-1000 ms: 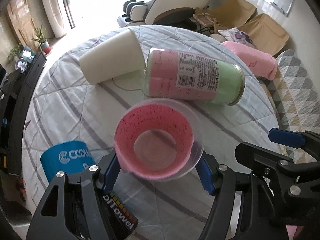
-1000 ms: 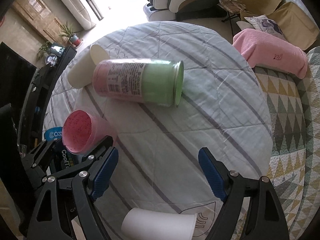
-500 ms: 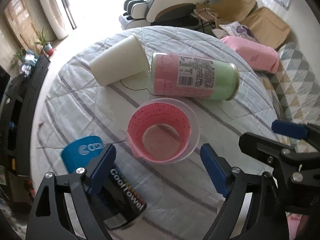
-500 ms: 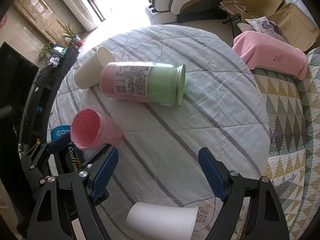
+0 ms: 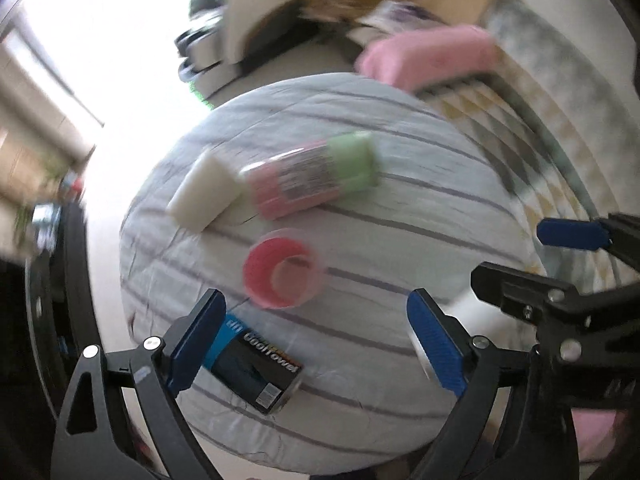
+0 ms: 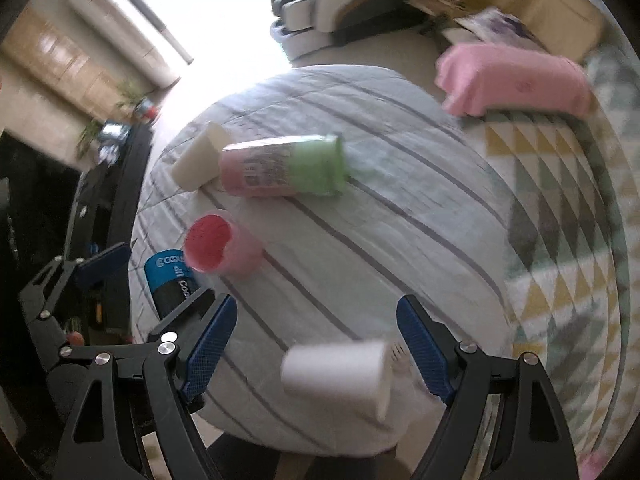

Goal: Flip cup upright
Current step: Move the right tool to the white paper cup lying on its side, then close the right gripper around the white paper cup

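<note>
The pink cup [image 5: 282, 267] stands upright on the round striped table [image 5: 400, 240], mouth up; it also shows in the right wrist view [image 6: 218, 246]. My left gripper [image 5: 316, 342] is open and empty, raised above and behind the cup. My right gripper [image 6: 316, 346] is open and empty, high over the table's near edge, above a white cup [image 6: 338, 372] lying on its side. The left gripper's blue fingers [image 6: 105, 264] show at the left of the right wrist view.
A pink-and-green jar [image 5: 312, 178] lies on its side beside a white cup [image 5: 202, 196] at the far side. A blue-and-black CoolTowel can [image 5: 250, 364] lies near the pink cup. A pink cushion [image 6: 516, 80] and patterned rug [image 6: 560, 220] lie beyond the table.
My left gripper has let go of the pink cup and pulled back and up. The cup now stands alone. My right gripper has also risen and drawn back; both views are blurred.
</note>
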A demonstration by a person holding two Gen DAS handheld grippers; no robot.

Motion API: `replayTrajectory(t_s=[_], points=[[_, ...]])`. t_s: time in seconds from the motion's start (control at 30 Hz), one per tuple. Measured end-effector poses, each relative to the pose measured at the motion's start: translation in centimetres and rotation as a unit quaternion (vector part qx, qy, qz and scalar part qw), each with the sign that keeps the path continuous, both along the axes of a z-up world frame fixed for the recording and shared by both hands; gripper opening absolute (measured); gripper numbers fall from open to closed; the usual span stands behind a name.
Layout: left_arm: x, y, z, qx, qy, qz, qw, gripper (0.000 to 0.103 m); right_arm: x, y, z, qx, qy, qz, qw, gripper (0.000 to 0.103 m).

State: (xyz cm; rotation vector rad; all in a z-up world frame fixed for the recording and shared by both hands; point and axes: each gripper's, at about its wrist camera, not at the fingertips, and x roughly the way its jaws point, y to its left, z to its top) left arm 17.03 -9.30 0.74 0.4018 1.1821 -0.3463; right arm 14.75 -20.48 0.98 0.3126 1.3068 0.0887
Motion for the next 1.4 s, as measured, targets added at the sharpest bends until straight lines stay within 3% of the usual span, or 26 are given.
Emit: replayTrajectory(t_s=[0.13,0.2,0.27,0.37,0.4,0.47,0.5,0.57,0.6,0.73,0.83,0.97,1.0,1.07,1.1,1.27,1.37,1.4], points=[[-0.8,-2.3,0.0,0.014,0.014,-0.104,0.9943,0.095,-3.3,-2.9,-0.5,0.022,0.024,-0.101,0.994,0.083],[-1.3,-3.0,-0.4,0.032,0.017,-0.153,0.9875,0.095,-5.0,-4.0,-1.3,0.050,0.036,-0.161,0.985,0.083],[-1.8,-3.3,-1.1,0.052,0.020,-0.201,0.9781,0.095,-6.8,-4.6,-2.7,0.097,0.046,-0.229,0.968,0.083],[-2.2,-3.0,-1.7,0.070,0.024,-0.249,0.9657,0.095,-9.3,-4.5,-5.0,0.159,0.051,-0.324,0.931,0.083],[-2.2,-2.9,-1.9,0.073,0.026,-0.263,0.9617,0.095,-10.3,-4.4,-6.1,0.191,0.049,-0.365,0.910,0.083],[-2.3,-2.7,-2.4,0.078,0.034,-0.295,0.9518,0.095,-11.3,-3.7,-7.8,0.229,0.051,-0.411,0.881,0.083],[-2.4,-2.6,-2.5,0.076,0.036,-0.306,0.9482,0.095,-11.9,-3.2,-9.0,0.261,0.043,-0.442,0.857,0.083],[-2.4,-2.7,-3.0,0.076,0.035,-0.328,0.9409,0.095,-12.2,-2.5,-10.7,0.296,0.046,-0.476,0.827,0.083],[-2.4,-2.8,-3.4,0.074,0.034,-0.334,0.9390,0.095,-12.2,-2.0,-11.5,0.324,0.038,-0.495,0.805,0.083],[-2.8,-3.9,-4.3,0.066,0.041,-0.369,0.9263,0.095,-12.0,-1.5,-12.9,0.314,0.021,-0.532,0.786,0.083],[-3.0,-4.3,-5.1,0.059,0.057,-0.382,0.9205,0.095,-11.4,-1.7,-13.4,0.305,0.014,-0.547,0.779,0.083],[-2.9,-4.8,-6.4,0.058,0.066,-0.387,0.9180,0.095,-11.0,-2.2,-14.0,0.290,0.005,-0.552,0.782,0.083],[-2.8,-4.9,-6.6,0.056,0.070,-0.386,0.9183,0.095,-10.9,-2.3,-14.3,0.286,0.004,-0.550,0.785,0.081],[-2.6,-5.0,-6.9,0.055,0.076,-0.381,0.9197,0.095,-10.7,-2.2,-14.9,0.288,0.008,-0.542,0.789,0.067],[-2.5,-5.0,-6.9,0.054,0.076,-0.381,0.9200,0.095,-10.8,-2.2,-15.1,0.292,0.007,-0.538,0.791,0.068],[-1.5,-4.0,-6.5,0.043,0.080,-0.347,0.9333,0.095,-9.1,-1.9,-13.6,0.274,-0.009,-0.488,0.828,0.067],[-0.7,-3.0,-5.4,0.032,0.072,-0.311,0.9472,0.095,-6.8,-1.9,-11.8,0.239,-0.027,-0.436,0.867,0.067],[-0.3,-2.6,-4.9,0.025,0.068,-0.296,0.9526,0.095,-5.4,-1.9,-11.0,0.223,-0.035,-0.408,0.885,0.067]])
